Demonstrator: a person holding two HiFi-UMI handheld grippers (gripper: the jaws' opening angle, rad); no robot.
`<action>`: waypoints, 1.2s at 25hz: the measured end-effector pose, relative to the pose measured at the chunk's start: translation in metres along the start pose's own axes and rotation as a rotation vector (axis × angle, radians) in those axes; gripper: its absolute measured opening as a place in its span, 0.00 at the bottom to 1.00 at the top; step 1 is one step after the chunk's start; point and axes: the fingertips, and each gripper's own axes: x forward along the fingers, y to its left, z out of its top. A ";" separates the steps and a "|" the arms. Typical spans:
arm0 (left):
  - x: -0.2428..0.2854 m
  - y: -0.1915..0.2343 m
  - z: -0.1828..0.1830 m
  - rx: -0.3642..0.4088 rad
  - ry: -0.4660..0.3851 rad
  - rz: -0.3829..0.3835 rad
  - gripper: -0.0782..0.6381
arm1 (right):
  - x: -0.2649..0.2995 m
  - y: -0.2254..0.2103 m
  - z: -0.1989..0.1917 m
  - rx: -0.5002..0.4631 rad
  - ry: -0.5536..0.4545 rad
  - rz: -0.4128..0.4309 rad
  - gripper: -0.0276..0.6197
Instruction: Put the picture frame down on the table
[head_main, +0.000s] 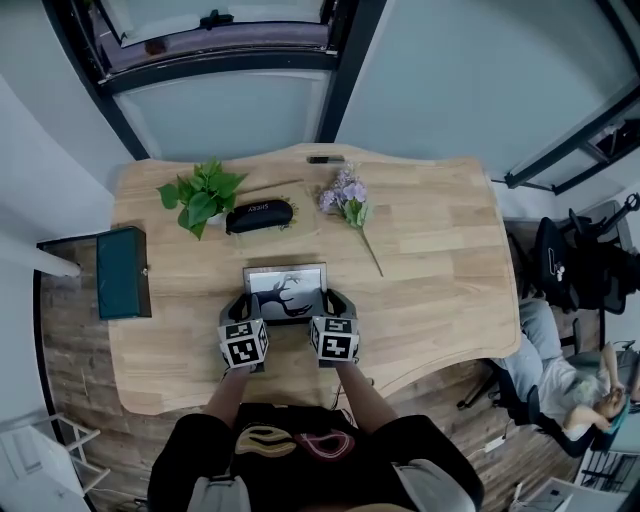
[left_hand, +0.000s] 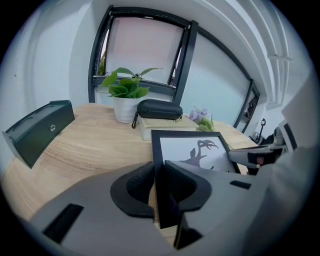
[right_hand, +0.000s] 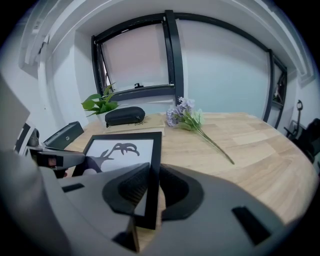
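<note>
A black picture frame (head_main: 285, 290) with a dark antlered silhouette on white is held over the wooden table (head_main: 430, 250), tilted back. My left gripper (head_main: 248, 312) is shut on the frame's left edge (left_hand: 159, 165). The right gripper (head_main: 330, 310) is shut on its right edge (right_hand: 154, 165). In the left gripper view the frame's picture (left_hand: 195, 150) faces up and the right gripper's jaw tip shows at the far side. In the right gripper view the picture (right_hand: 120, 150) shows the same way, with the left gripper at the left. The frame's underside and whether it touches the table are hidden.
Behind the frame are a black glasses case (head_main: 260, 214) on a flat book, a potted green plant (head_main: 203, 195) and a lilac flower sprig (head_main: 350, 205). A dark green box (head_main: 123, 272) lies at the table's left edge. A seated person (head_main: 565, 385) is at the right.
</note>
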 end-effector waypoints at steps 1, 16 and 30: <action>0.001 0.001 -0.001 0.001 0.003 0.002 0.22 | 0.002 0.000 -0.001 -0.001 0.004 0.002 0.15; 0.010 0.010 -0.007 -0.004 0.061 0.028 0.22 | 0.022 0.004 -0.009 -0.005 0.059 0.028 0.15; 0.021 0.010 -0.020 -0.015 0.135 0.043 0.22 | 0.035 0.001 -0.020 -0.015 0.141 0.040 0.15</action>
